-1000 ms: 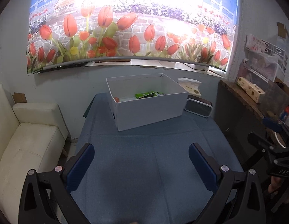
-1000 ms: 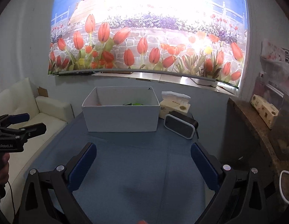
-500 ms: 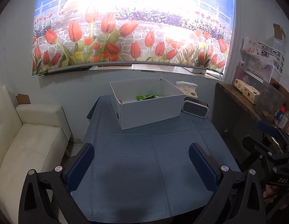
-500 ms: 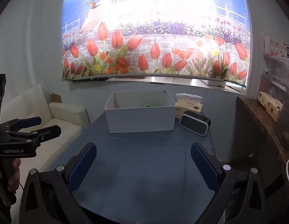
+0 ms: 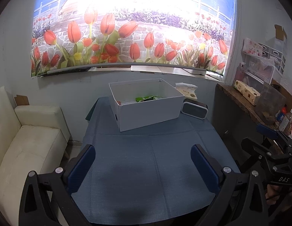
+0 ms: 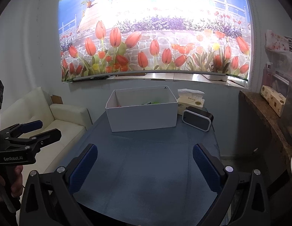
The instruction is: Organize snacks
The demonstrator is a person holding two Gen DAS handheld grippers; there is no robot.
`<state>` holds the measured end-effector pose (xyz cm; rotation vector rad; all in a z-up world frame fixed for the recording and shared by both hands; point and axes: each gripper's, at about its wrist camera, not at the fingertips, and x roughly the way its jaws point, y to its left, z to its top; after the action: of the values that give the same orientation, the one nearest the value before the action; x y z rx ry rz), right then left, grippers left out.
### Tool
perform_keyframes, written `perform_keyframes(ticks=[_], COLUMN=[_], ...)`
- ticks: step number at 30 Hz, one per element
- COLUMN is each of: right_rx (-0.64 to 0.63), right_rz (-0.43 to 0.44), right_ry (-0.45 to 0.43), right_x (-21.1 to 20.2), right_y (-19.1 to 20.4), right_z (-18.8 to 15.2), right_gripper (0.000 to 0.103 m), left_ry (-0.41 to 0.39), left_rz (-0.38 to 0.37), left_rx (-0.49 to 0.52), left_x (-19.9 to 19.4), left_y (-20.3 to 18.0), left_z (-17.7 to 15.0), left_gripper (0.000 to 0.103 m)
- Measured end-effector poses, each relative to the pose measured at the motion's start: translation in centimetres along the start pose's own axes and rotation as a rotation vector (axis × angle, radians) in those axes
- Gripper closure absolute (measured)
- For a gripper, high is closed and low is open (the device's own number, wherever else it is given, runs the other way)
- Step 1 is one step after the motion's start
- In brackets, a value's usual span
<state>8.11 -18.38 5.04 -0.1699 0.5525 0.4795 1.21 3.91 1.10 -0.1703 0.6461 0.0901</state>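
A white open box [image 5: 147, 111] [image 6: 142, 115] stands at the far side of the blue-clothed table [image 5: 146, 165] [image 6: 146, 160]. Green snack packets [image 5: 146, 98] [image 6: 155, 101] and something red [image 5: 118, 102] lie inside it. My left gripper [image 5: 143, 154] hangs open over the near half of the table, holding nothing. My right gripper [image 6: 145, 153] is open too, well short of the box and empty. Each gripper shows at the edge of the other's view, the right gripper [image 5: 272, 146] and the left gripper [image 6: 33, 130], held in a hand.
A dark speaker [image 5: 195, 109] [image 6: 197, 117] and a tissue pack [image 5: 187, 90] [image 6: 191, 99] sit right of the box. A white sofa [image 5: 23, 141] [image 6: 57, 120] stands left of the table. A cluttered counter [image 5: 245, 101] [image 6: 268, 109] runs along the right. A tulip poster [image 5: 127, 28] hangs behind.
Both grippers have drawn back and up from the table, so the box looks smaller and the near table edge has come into view. Both stayed open.
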Motion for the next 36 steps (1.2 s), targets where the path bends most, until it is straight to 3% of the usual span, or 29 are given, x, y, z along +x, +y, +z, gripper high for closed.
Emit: perform_keyframes(ticks=[36], right_rx=[0.015], right_rz=[0.022], right_ry=[0.028], right_x=[-0.3], right_y=[-0.1], right_z=[0.6], right_gripper=[0.000], left_ry=[0.022], left_rz=[-0.043], left_rx=[0.037], left_x=[-0.8], left_y=[-0.6], left_z=[-0.2], left_gripper=[0.000])
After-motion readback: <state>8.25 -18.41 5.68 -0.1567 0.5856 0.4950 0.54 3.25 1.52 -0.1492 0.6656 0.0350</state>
